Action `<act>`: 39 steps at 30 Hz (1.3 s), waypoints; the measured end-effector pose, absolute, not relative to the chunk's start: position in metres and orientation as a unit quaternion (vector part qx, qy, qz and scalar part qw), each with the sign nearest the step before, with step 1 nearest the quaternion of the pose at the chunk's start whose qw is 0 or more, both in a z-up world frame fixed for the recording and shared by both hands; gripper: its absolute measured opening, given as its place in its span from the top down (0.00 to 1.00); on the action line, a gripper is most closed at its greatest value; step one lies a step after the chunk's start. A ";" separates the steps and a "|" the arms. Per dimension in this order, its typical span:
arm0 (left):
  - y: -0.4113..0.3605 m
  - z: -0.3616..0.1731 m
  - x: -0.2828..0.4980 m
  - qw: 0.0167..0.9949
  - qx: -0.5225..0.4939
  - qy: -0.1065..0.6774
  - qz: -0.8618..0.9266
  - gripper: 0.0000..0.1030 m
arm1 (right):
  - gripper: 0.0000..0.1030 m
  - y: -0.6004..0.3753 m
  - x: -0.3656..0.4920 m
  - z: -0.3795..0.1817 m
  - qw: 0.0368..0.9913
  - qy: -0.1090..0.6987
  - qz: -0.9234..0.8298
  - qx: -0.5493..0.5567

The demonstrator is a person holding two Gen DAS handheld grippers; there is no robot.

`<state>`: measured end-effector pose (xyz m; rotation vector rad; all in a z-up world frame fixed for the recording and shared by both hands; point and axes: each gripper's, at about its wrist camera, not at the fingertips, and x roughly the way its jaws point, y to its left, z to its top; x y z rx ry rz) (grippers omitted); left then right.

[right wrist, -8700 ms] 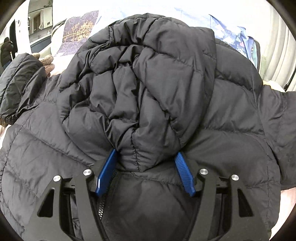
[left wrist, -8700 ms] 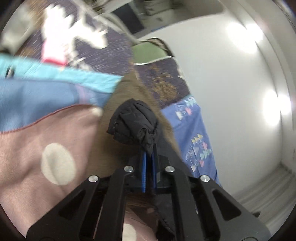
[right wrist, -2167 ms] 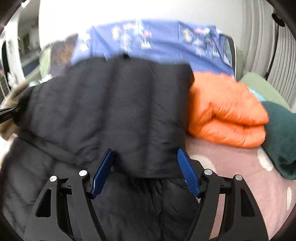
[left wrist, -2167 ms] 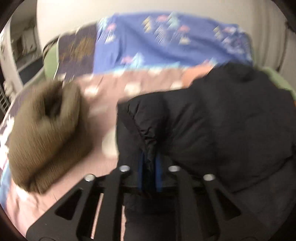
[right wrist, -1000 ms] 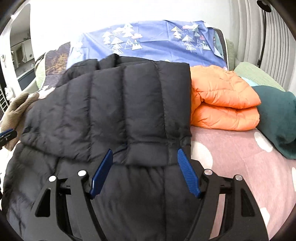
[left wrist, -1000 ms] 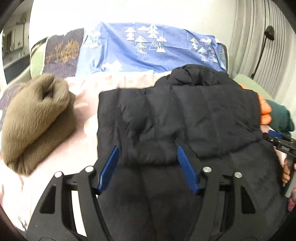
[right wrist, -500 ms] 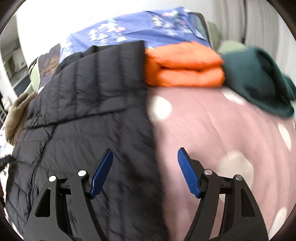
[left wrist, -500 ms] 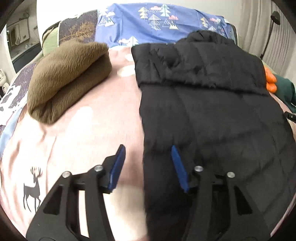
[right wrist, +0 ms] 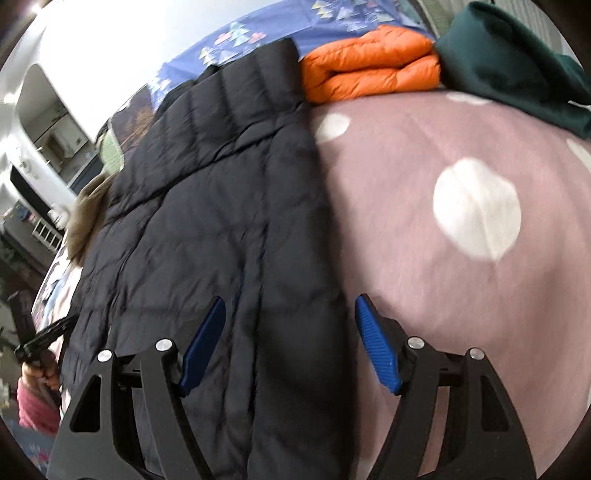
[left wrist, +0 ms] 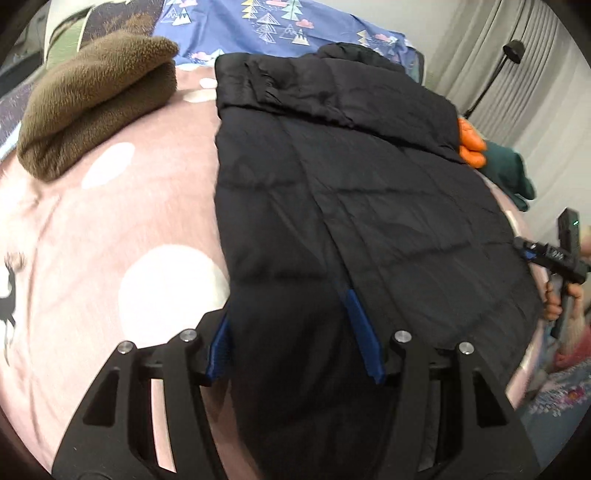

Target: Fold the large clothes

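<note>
A black puffer jacket (left wrist: 362,206) lies flat on the pink spotted bed cover (left wrist: 110,229), its top part folded down over the body. My left gripper (left wrist: 291,339) hangs over the jacket's near left edge. Its jaws stand apart: one blue pad rests over the fabric, and the jacket's edge half hides the other. My right gripper (right wrist: 290,347) is open over the jacket's (right wrist: 207,206) near right edge, one pad above the jacket and one above the bed cover (right wrist: 443,155). Each view shows the other gripper (left wrist: 546,254) (right wrist: 44,339) in a hand at the frame's side.
A folded brown fleece (left wrist: 96,92) lies at the far left of the bed. A folded orange puffer (right wrist: 369,66) and a dark green garment (right wrist: 509,62) lie at the far right. Behind them is a blue tree-print sheet (left wrist: 280,26). Curtains (left wrist: 517,74) hang on the right.
Both grippers have drawn back from the jacket's folded top to its near end and spread to opposite side edges. The jacket has stayed flat on the bed.
</note>
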<state>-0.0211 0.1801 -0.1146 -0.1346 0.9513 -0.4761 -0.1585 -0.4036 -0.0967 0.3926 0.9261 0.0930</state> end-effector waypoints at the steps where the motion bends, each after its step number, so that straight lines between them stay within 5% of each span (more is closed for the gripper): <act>1: 0.181 -0.116 -0.027 0.857 -0.073 0.453 -0.237 0.45 | 0.30 -0.402 -0.164 -0.098 0.874 0.444 0.055 0.190; 15: 0.176 -0.116 -0.054 0.856 -0.083 0.447 -0.246 0.60 | 0.40 -0.397 -0.197 -0.098 0.868 0.428 0.092 0.234; 16: 0.177 -0.117 -0.053 0.857 -0.089 0.447 -0.243 0.78 | 0.49 -0.397 -0.196 -0.099 0.867 0.429 0.088 0.236; 17: 0.179 -0.116 -0.052 0.857 -0.095 0.447 -0.236 0.90 | 0.70 -0.396 -0.193 -0.099 0.868 0.433 0.072 0.234; 20: 0.181 -0.090 -0.057 0.877 -0.107 0.409 -0.227 0.94 | 0.93 -0.396 -0.190 -0.084 0.876 0.415 0.056 0.238; 28: 0.175 -0.022 -0.094 0.914 -0.052 0.327 -0.235 0.95 | 0.96 -0.387 -0.225 -0.012 0.916 0.318 0.090 0.226; 39: 0.199 0.006 -0.140 0.929 -0.078 0.272 -0.238 0.94 | 0.96 -0.398 -0.266 0.007 0.917 0.270 0.120 0.267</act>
